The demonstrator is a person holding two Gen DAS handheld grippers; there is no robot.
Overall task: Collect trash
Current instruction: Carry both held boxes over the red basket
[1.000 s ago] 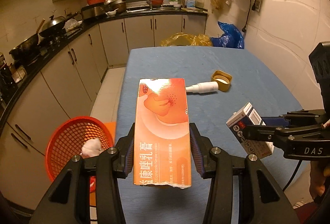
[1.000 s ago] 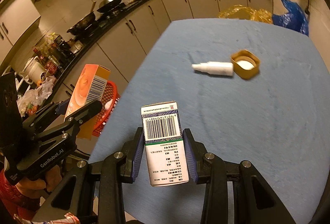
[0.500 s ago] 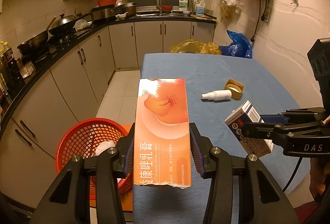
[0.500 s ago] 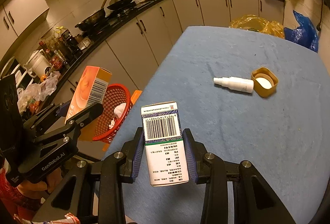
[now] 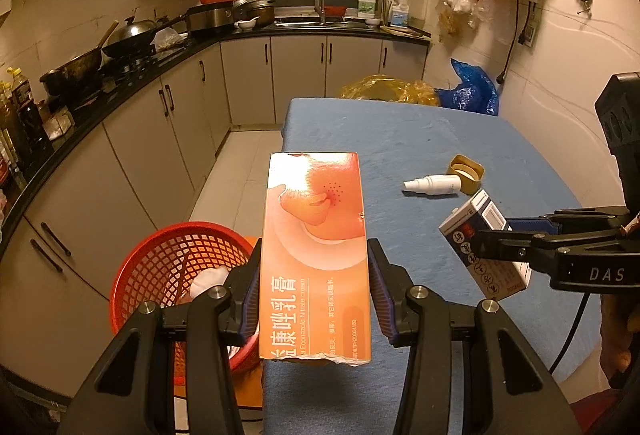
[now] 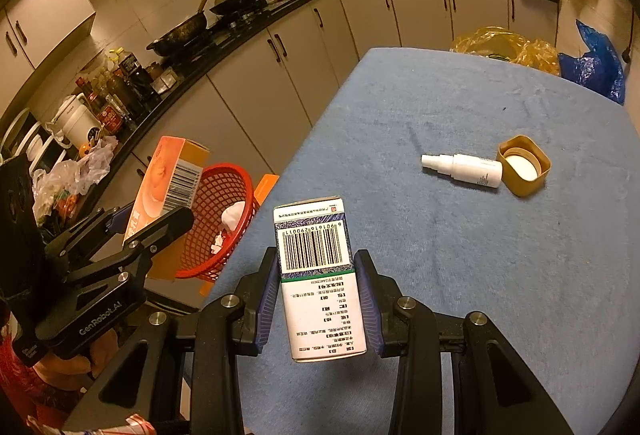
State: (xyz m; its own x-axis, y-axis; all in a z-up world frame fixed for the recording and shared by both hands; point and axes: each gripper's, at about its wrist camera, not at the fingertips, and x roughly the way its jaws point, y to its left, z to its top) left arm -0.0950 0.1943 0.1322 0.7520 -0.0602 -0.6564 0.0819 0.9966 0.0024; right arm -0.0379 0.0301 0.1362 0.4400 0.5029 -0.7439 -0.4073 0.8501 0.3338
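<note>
Over table edge — left tool (image 5: 314, 299) clamps orange box (image 5: 314, 247) | right tool (image 6: 318, 299) clamps barcode box (image 6: 318, 283)

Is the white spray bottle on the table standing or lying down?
Lying down. The white spray bottle rests on its side on the blue table, nozzle pointing left, its base touching the gold cap.

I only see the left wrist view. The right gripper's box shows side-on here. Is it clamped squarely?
Observer: Yes. In the right wrist view, the right gripper has a pad against each long side of the white box, with the barcode face toward the camera.
Operator: And what is in the basket? My finger hides part of it.
Observer: The red basket holds two white crumpled wads, one nearer the rim than the other.
</note>
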